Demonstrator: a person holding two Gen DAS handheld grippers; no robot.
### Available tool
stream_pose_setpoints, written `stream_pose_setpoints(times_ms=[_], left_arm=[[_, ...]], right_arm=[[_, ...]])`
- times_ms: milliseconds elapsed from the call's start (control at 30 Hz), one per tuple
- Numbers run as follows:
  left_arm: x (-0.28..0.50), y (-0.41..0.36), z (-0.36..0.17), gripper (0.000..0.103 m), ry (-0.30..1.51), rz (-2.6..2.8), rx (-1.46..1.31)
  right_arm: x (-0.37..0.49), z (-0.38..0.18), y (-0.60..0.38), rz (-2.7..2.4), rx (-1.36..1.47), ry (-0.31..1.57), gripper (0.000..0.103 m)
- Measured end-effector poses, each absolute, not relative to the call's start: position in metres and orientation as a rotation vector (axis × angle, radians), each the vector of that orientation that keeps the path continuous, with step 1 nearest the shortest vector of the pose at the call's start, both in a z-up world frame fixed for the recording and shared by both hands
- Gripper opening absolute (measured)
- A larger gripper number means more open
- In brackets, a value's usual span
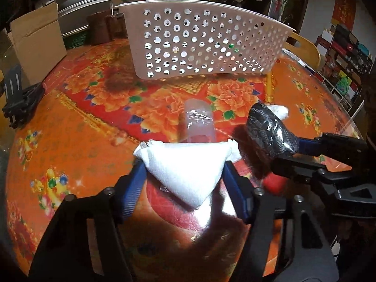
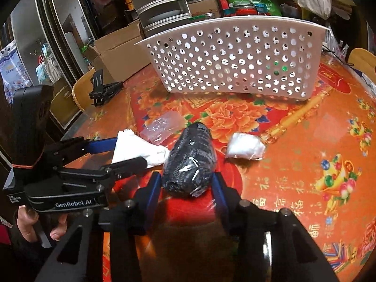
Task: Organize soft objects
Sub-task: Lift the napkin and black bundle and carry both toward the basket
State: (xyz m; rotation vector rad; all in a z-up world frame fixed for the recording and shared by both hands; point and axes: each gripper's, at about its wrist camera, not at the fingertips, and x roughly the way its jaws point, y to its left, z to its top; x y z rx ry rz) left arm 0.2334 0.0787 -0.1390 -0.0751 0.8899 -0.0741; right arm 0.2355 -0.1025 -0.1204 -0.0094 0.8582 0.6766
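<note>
Currently both tongs are loaded: left tongs [image 1: 185, 164] grip the white folded cloth [image 1: 188, 166], right tongs [image 2: 188, 178] grip the dark wrapped bundle [image 2: 190, 162]. The perforated basket [image 2: 235, 63] stands straight ahead toward the worktop's far edge, roughly equidistant from both.

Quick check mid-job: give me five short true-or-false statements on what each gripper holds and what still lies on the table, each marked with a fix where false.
1. The left gripper is shut on the white folded cloth. True.
2. The right gripper holds a clear plastic packet. False: it grips the dark wrapped bundle.
3. The white perforated basket stands on the table beyond both grippers. True.
4. The white bagged item is already in the basket. False: it lies on the tablecloth, right of the dark bundle.
5. A clear plastic packet lies on the table, ungripped. True.
</note>
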Motion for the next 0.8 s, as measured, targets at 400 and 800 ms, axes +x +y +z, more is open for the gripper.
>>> stream_pose_setpoints(times_ms=[400, 800], left_arm=[[0.227, 0.093, -0.135, 0.043, 0.851, -0.107, -0.169], [0.215, 0.099, -0.126, 0.043, 0.777, -0.118, -0.200]], right_arm=[[0.229, -0.115, -0.108, 0.670, -0.008, 0.810, 0.041], [0.215, -0.104, -0.116, 0.648, 0.001, 0.714, 0.041]])
